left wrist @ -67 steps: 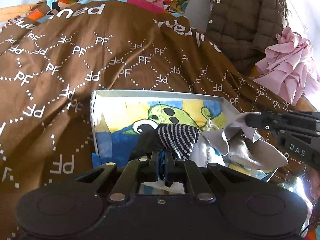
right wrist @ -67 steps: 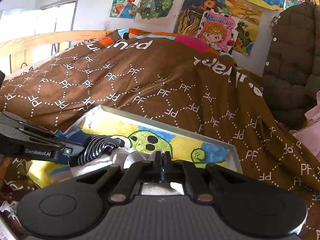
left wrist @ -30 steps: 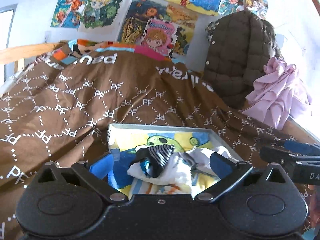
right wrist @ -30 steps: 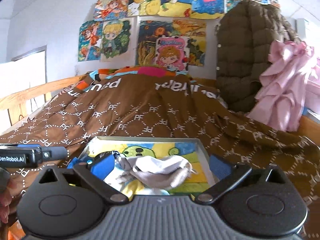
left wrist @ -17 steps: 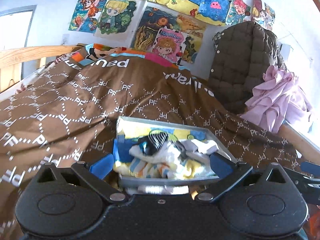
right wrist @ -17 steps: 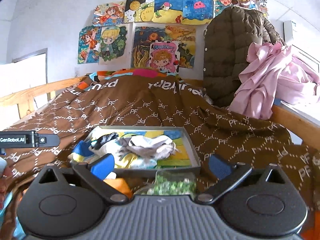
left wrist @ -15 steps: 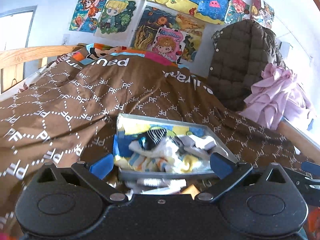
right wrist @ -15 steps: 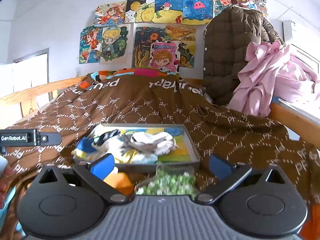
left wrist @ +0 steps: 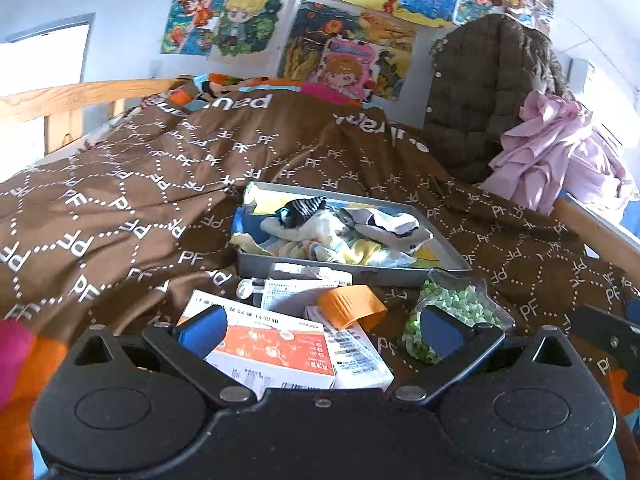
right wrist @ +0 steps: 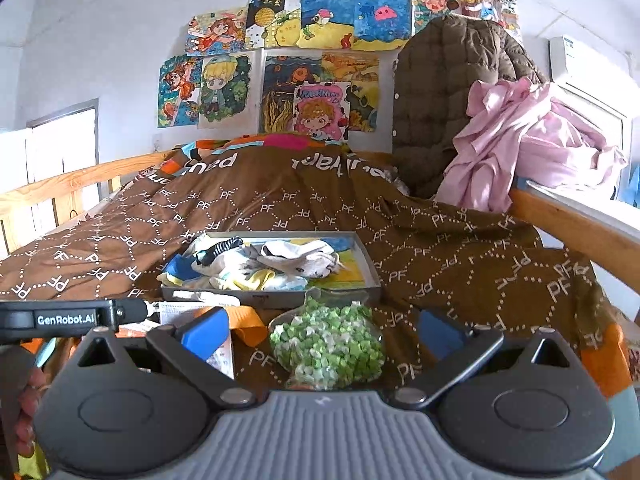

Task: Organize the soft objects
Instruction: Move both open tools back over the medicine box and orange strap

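A grey tray point(left wrist: 352, 269) point(right wrist: 272, 294) lies on the brown bedspread, holding a heap of socks and small cloths: a black-and-white striped sock point(left wrist: 306, 206) point(right wrist: 224, 246) on top at the left and a white-grey sock point(left wrist: 394, 222) point(right wrist: 300, 258) at the right. My left gripper point(left wrist: 320, 326) hangs open and empty well in front of the tray, above loose packets. My right gripper point(right wrist: 322, 330) is open and empty too, over a bag of green pieces point(right wrist: 328, 346) point(left wrist: 452, 312).
In front of the tray lie an orange-and-white box point(left wrist: 276, 354), white packets point(left wrist: 304, 286) and an orange strip point(left wrist: 352, 306). A brown quilted jacket point(right wrist: 452, 92) and pink cloth point(right wrist: 532, 140) hang at the right by a wooden bed rail point(right wrist: 576, 228). A hand point(right wrist: 28, 412) holds the left gripper.
Both grippers, shut on cloth inside the tray 2.2 s ago, let go, opened and drew back. The socks now rest in the tray and the packets in front have come into view.
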### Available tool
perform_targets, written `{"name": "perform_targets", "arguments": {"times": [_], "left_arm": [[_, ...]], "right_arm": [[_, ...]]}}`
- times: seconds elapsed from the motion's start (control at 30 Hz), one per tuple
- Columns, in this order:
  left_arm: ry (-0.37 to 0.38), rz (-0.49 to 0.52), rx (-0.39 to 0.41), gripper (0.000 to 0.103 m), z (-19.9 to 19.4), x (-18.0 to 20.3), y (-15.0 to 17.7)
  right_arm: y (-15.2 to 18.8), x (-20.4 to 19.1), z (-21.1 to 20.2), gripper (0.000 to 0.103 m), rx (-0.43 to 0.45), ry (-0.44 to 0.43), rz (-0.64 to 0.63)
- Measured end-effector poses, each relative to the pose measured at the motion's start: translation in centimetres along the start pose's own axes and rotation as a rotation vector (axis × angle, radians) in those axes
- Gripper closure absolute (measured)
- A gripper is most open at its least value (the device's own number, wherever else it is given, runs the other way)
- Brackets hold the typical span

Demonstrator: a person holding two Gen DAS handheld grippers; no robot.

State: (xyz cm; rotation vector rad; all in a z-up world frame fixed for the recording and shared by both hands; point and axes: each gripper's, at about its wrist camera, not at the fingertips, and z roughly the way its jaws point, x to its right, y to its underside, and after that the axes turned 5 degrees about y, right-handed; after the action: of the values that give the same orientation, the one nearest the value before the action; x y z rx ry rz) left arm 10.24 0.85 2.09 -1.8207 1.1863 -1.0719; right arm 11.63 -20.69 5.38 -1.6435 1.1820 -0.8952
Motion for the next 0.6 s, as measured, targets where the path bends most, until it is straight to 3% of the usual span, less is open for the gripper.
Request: {"name": "perform_targets", "arguments": {"times": [0.27,0.6], "left_arm": [[-0.036,0.098,0.024,0.001,-1.6,1.2,0.6],[-0.067,0.069,-0.023,0.001,-1.7,-0.1,1.7]], "right_arm": [[1.7,0.6,0.2,0.0,-0.062,-0.02,0.049],[3.1,0.2,1.8,0.0,-0.149,-0.055,0.083]]}}
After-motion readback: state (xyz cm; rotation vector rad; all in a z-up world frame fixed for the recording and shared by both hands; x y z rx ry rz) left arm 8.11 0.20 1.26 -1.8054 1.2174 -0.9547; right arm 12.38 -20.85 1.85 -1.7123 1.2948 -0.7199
